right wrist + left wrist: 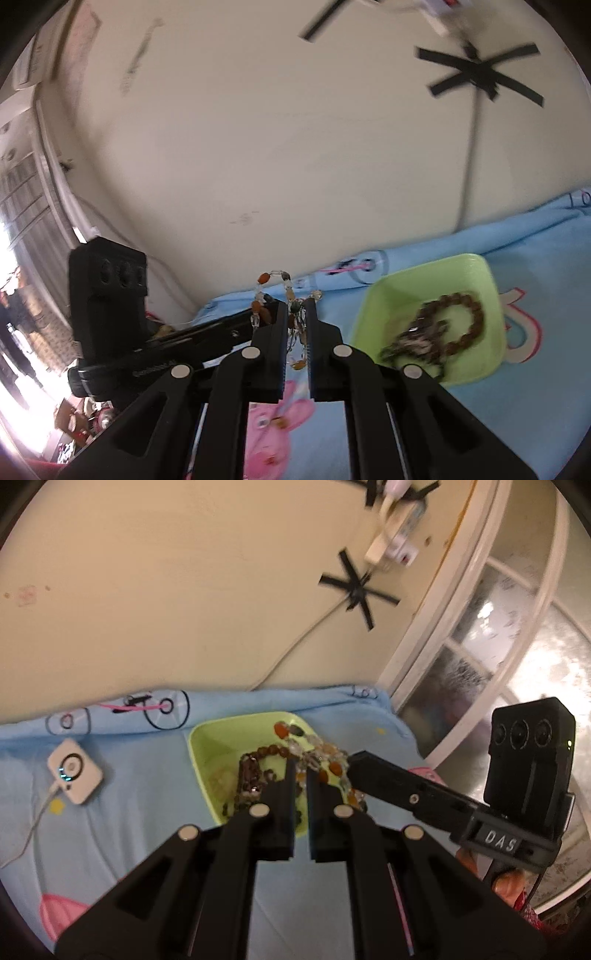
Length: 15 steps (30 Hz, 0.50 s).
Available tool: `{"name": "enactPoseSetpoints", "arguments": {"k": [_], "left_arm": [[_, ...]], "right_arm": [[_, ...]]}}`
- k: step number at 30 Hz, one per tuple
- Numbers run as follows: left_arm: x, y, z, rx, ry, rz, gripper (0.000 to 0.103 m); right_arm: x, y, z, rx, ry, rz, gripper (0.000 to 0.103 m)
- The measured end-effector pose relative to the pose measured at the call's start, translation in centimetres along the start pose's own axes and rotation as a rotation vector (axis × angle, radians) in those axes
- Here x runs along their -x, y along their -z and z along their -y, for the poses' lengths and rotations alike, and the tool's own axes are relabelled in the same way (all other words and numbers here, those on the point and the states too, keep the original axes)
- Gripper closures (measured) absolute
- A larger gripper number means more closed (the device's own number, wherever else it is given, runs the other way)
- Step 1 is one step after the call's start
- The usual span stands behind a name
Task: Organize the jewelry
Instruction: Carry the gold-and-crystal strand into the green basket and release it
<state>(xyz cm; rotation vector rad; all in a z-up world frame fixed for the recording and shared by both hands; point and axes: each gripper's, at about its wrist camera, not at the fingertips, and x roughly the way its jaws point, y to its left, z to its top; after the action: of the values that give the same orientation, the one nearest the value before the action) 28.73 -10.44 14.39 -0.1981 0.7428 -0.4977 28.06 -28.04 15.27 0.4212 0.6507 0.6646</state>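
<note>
Left wrist view: I am holding my left gripper (301, 771) pinched together on a string of clear and orange beads (325, 757), over the green tray (207, 738) on the blue sheet (110, 812). My right gripper (351, 762) is poking in from 3 o'clock. In the right wrist view, my right gripper (297, 306) is also squeezing the beads (291, 295). The tray (406, 295) is sitting at 3 o'clock, with brown beads (465, 317) inside. A white box (75, 771) is lying at 9 o'clock.

Window (517, 657) glare, motion blur, fisheye warping.
</note>
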Motion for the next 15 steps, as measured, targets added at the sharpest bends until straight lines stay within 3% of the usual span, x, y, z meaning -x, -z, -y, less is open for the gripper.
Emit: {"name": "enactPoseSetpoints", "arguments": {"k": [7,10,12,15], "left_arm": [[-8.4,-1.0,-0.2,-0.002,-0.056,-0.106,0.098],[-12.2,-0.7,-0.7,-0.001,-0.139,-0.202,0.089],[-12.8,-0.3,-1.6,0.035,-0.152,-0.235,0.089],[-10.5,0.4,-1.7,0.038,-0.142,-0.2,0.088]], "right_arm": [[-2.4,0.3,5.7,-0.033,0.116,0.018,0.103],[-3.9,0.1,7.7,-0.02,0.204,-0.004,0.103],[-3.8,0.3,8.5,-0.028,0.253,0.004,0.095],[-1.9,1.0,8.4,-0.058,0.215,0.05,0.091]]}}
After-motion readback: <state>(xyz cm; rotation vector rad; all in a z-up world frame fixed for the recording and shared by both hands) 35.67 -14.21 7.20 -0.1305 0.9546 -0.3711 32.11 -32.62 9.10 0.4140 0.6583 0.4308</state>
